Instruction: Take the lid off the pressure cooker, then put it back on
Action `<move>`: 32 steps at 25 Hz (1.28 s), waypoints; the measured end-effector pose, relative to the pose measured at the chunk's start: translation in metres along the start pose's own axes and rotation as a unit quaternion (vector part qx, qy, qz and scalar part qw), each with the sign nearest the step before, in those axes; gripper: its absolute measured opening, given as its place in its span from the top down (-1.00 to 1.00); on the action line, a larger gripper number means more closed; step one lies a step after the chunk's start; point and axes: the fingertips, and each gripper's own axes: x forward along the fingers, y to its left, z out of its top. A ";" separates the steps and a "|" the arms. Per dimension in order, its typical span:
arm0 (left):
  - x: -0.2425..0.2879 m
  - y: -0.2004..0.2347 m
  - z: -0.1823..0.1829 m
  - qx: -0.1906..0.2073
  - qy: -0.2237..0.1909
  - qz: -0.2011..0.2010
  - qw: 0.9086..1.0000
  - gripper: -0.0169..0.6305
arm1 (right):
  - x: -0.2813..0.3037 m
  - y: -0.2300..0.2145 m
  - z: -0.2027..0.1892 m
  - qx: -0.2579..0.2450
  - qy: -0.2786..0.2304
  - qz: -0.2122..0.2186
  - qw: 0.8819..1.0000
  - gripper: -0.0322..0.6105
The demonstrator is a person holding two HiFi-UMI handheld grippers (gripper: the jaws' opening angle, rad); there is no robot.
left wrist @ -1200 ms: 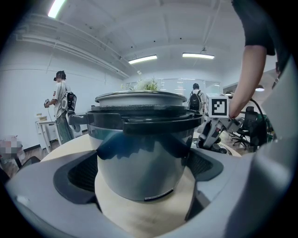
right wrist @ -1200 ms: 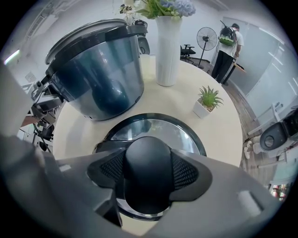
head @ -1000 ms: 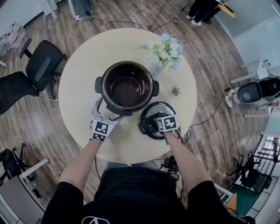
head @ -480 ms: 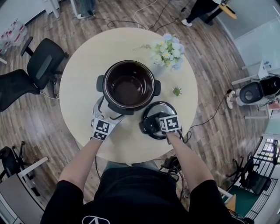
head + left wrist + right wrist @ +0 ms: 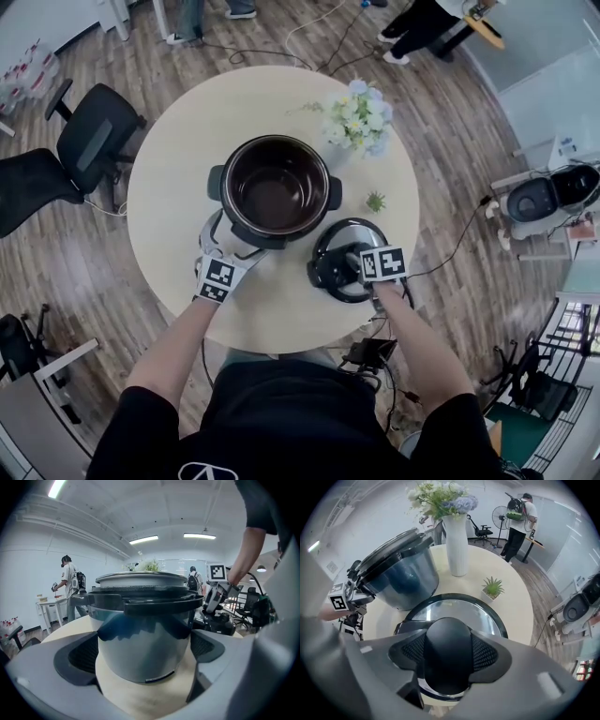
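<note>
Steel lid (image 5: 339, 239), clamped by its black knob (image 5: 445, 653) in the right gripper (image 5: 354, 266), has just risen off the bench (image 5: 178, 187) right of the open pressure cooker (image 5: 275, 187), so refitting seems begun, while the left gripper (image 5: 228, 246) stands jaws apart at the cooker's near wall.

A wood-plank floor (image 5: 84, 253) runs under a round, pale table (image 5: 178, 141). Black office chairs (image 5: 89, 141) stand to its left, and loose cables (image 5: 330, 52) trail over the boards beyond it. A white vase of flowers (image 5: 457, 550) and a small potted plant (image 5: 493, 588) sit on the tabletop. Strip lights (image 5: 144, 539) glow on a white ceiling above white walls. A standing fan (image 5: 499, 515) stands near a desk (image 5: 534, 543). What may be a metal rack (image 5: 562, 375) fills the lower right corner.
</note>
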 end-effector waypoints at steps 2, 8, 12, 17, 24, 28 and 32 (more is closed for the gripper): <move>0.000 0.000 0.000 0.000 0.000 0.000 1.000 -0.88 | -0.018 -0.003 0.004 -0.017 0.004 -0.001 1.000 0.01; 0.001 0.000 0.001 0.000 -0.001 0.000 1.000 -0.88 | -0.083 -0.010 0.023 -0.067 0.002 -0.002 0.998 0.01; 0.001 0.001 0.001 0.001 -0.002 0.001 1.000 -0.88 | -0.128 -0.001 0.039 -0.097 0.004 0.010 0.995 0.01; 0.000 0.000 0.001 0.000 -0.004 0.000 1.000 -0.88 | -0.174 0.025 0.063 -0.128 -0.002 0.031 0.991 0.01; 0.000 0.001 0.001 0.001 -0.004 0.000 1.000 -0.88 | -0.194 0.082 0.109 -0.182 -0.018 0.064 0.981 0.01; 0.002 0.000 -0.004 0.000 -0.004 0.000 1.000 -0.88 | -0.185 0.120 0.140 -0.214 -0.021 0.077 0.974 0.01; 0.002 0.000 -0.005 -0.002 -0.005 -0.001 1.000 -0.88 | -0.172 0.158 0.170 -0.238 -0.020 0.090 0.967 0.01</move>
